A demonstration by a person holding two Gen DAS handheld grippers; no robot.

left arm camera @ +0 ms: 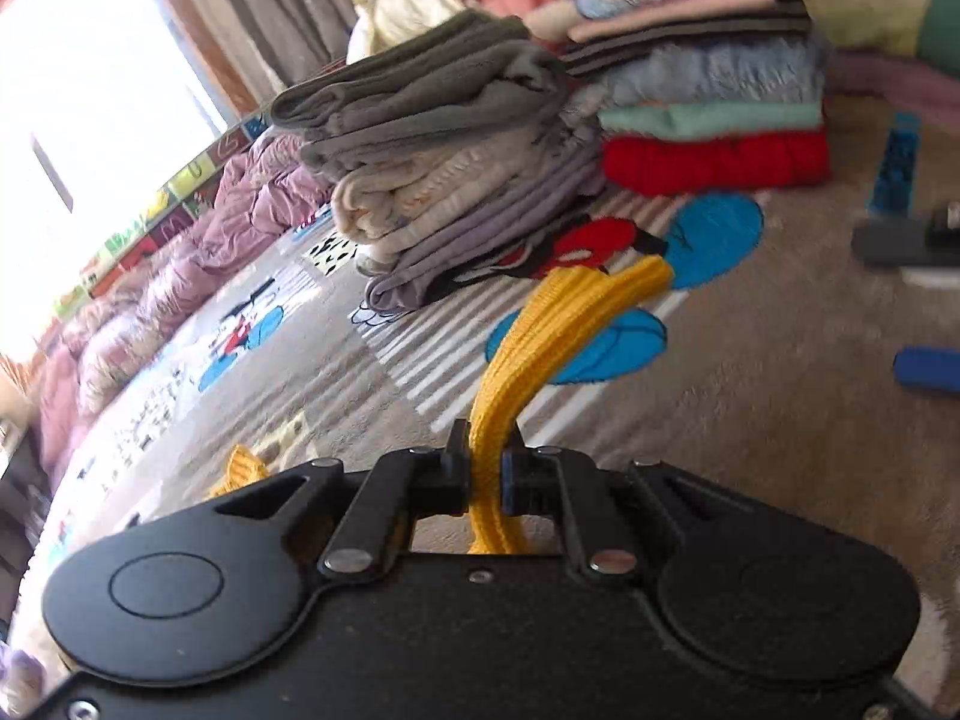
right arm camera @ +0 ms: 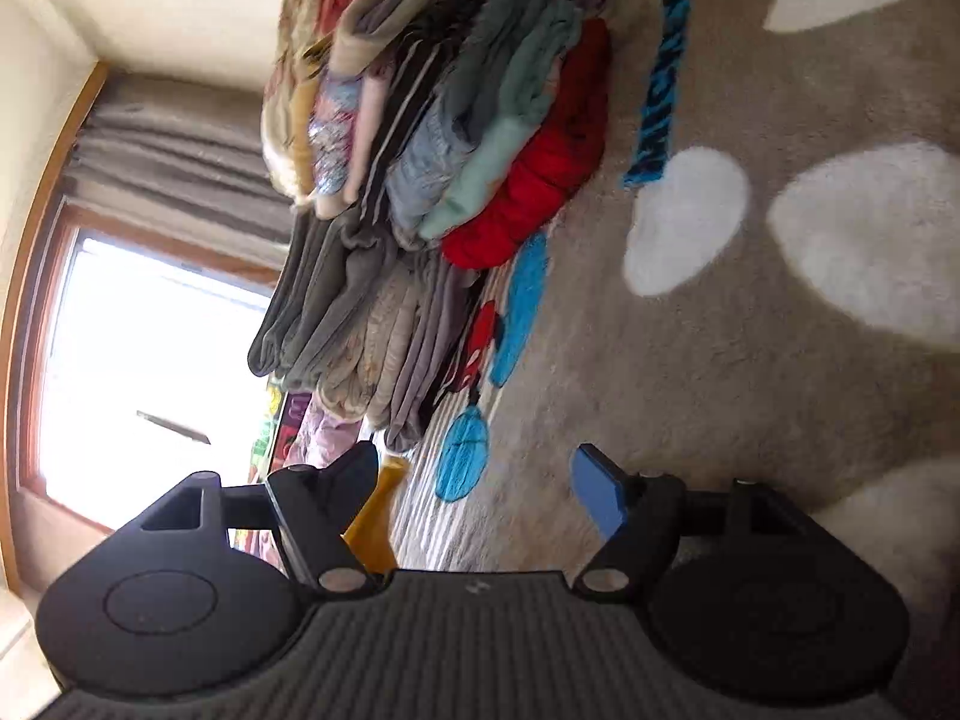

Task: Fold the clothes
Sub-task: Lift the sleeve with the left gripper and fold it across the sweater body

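Only the left gripper [left arm camera: 485, 468] view shows yellow knit [left arm camera: 540, 354] pinched.

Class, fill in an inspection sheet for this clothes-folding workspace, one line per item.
Surface: patterned carpet.
Job's things: yellow knit garment, part lifted; two stacks of folded clothes, grey-topped stack and red-bottomed stack.
Clutter: pink quilt by the window.
Grippers: left tongs shut on the yellow knit garment; right tongs open, empty.
Cables: nothing seen.
Surroundings: bright window, grey curtains.

Patterned beige carpet [left arm camera: 750, 420], bright window [right arm camera: 150, 372], grey curtains [right arm camera: 180, 144]
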